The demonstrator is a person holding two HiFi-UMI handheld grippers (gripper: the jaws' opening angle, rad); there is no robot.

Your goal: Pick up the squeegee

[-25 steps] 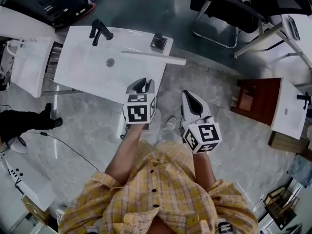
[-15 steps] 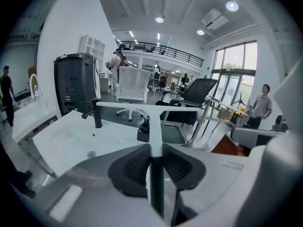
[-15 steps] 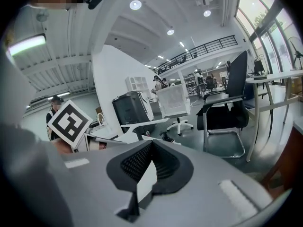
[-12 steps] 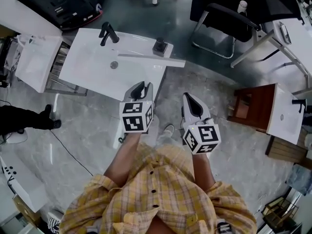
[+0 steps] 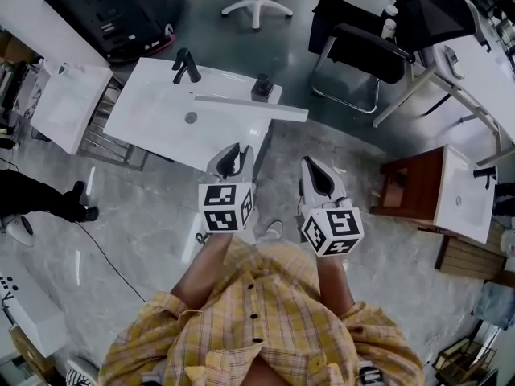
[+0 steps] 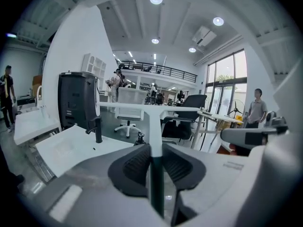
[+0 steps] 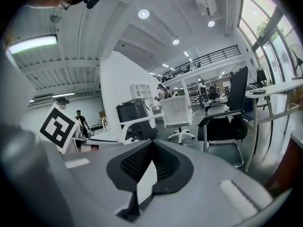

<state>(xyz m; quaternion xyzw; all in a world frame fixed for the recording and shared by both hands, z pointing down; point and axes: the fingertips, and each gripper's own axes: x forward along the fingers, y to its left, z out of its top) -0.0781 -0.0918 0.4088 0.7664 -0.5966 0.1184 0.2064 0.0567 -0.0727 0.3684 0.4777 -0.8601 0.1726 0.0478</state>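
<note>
Just above centre of the head view, the left claw (image 5: 231,157) clamps the squeegee (image 5: 249,106) by its handle, blade crossing the sink (image 5: 153,115); the right claw (image 5: 316,175) is closed, empty. Gripped so low, the long blade could twist loose

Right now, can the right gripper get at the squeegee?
Probably yes. The squeegee is held up by the left gripper, and the right gripper sits beside it with only air between. Its jaws are shut, so they'd need opening first.
</note>
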